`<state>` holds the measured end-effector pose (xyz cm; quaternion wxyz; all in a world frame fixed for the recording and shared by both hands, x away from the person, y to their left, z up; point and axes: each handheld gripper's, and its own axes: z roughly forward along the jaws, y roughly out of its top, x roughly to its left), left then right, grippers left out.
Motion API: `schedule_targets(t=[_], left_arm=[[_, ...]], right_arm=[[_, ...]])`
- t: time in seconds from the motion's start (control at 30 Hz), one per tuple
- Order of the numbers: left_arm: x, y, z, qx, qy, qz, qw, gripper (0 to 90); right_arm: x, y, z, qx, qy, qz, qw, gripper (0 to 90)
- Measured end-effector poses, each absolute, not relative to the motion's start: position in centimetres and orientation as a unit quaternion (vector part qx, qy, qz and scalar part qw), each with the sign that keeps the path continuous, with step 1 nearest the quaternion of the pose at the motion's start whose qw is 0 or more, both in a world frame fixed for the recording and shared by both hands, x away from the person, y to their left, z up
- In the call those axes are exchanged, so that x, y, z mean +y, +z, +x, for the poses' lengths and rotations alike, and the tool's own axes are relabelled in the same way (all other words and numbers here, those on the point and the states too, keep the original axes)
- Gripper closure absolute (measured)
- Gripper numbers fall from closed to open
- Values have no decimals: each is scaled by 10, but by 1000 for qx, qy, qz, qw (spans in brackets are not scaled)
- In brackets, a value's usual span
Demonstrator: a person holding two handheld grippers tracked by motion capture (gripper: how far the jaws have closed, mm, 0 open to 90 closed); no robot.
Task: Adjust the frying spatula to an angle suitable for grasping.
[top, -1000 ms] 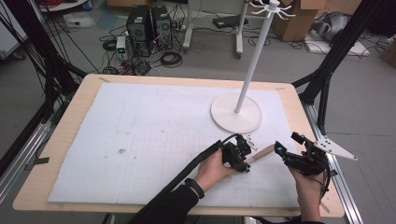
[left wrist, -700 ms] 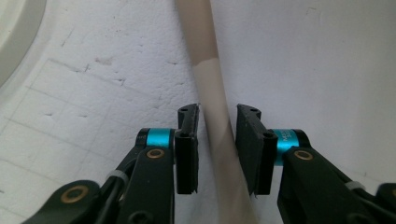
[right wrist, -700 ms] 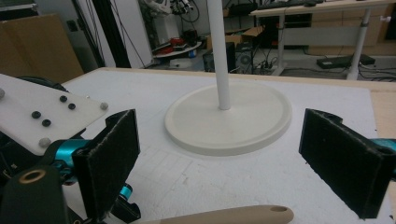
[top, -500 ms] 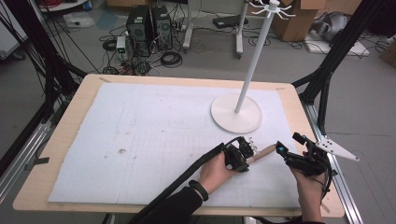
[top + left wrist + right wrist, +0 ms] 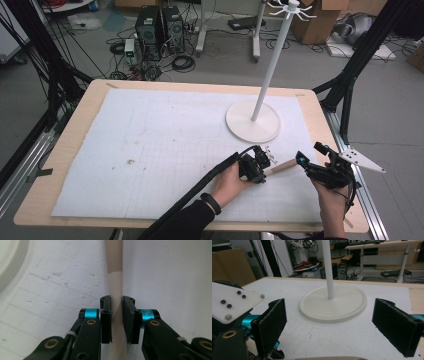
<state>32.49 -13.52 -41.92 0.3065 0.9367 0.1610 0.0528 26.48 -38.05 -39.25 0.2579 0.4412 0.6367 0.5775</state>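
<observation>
A pale beige stick [image 5: 280,166] lies near the front right of the white mat [image 5: 165,145]. My left gripper [image 5: 262,170] is shut on one end of it. In the left gripper view its jaws [image 5: 116,302] have just been closing, and both pads now press the stick [image 5: 114,265], which runs on ahead over the mat. My right gripper [image 5: 310,154] sits at the stick's other end, open. In the right gripper view it [image 5: 330,315] stands wide apart, with the stick [image 5: 324,358] just at the bottom edge, untouched.
A white stand with a round base [image 5: 252,122] and a tall pole [image 5: 270,65] rises just behind the grippers, seen close in the right gripper view [image 5: 334,305]. The wooden table edge [image 5: 320,125] runs along the right. Computers and cables lie on the floor beyond.
</observation>
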Motion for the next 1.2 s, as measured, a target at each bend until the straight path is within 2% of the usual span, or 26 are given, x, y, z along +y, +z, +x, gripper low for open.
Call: schedule_targets(t=[0.4,0.63,0.8,1.2], left_arm=[[-100,-398,332,158,31,922,353,778],[-49,-376,338,163,20,907,388,777],[-19,-370,336,158,31,906,391,777],[55,-381,321,107,25,915,388,777]], right_arm=[[-385,-391,262,626,585,443,265,120],[-385,-390,261,625,585,442,266,123],[-384,-390,261,625,586,440,269,125],[-379,-391,263,633,580,438,266,127]])
